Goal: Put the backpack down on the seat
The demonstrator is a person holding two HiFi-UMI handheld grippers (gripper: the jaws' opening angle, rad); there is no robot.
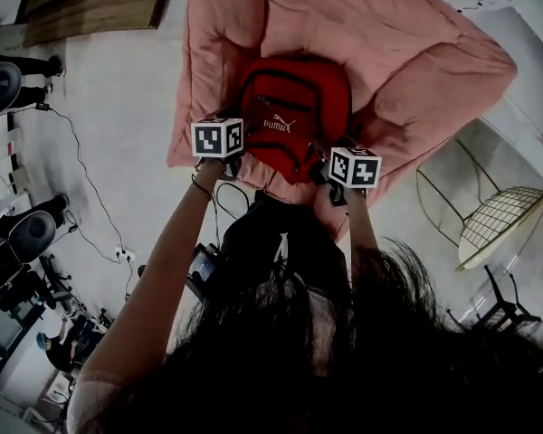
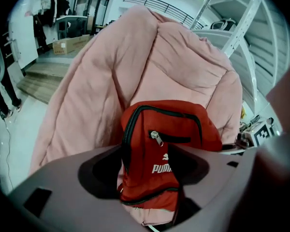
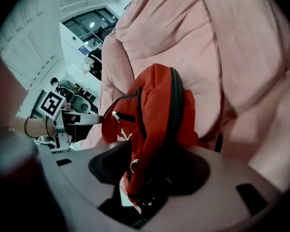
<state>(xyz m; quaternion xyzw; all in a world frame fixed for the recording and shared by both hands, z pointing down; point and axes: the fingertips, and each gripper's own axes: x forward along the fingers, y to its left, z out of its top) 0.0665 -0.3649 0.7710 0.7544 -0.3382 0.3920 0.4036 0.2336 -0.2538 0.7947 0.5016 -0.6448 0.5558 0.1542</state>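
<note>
A red backpack (image 1: 294,116) with a white logo rests on a big pink beanbag seat (image 1: 389,52), leaning against its back cushion. My left gripper (image 1: 231,165) is at the bag's lower left corner and my right gripper (image 1: 330,174) at its lower right. In the left gripper view the backpack (image 2: 169,149) stands upright on the seat (image 2: 135,62), its lower fabric lying between the parted jaws of the left gripper (image 2: 147,178). In the right gripper view the backpack's (image 3: 150,115) zipped side edge lies loosely between the parted jaws of the right gripper (image 3: 150,178).
A wire-frame chair (image 1: 493,220) stands to the right of the seat. A wooden platform (image 1: 90,7) lies at the far left, and a cable (image 1: 81,170) runs over the pale floor. Office chairs (image 1: 18,238) stand at the left edge.
</note>
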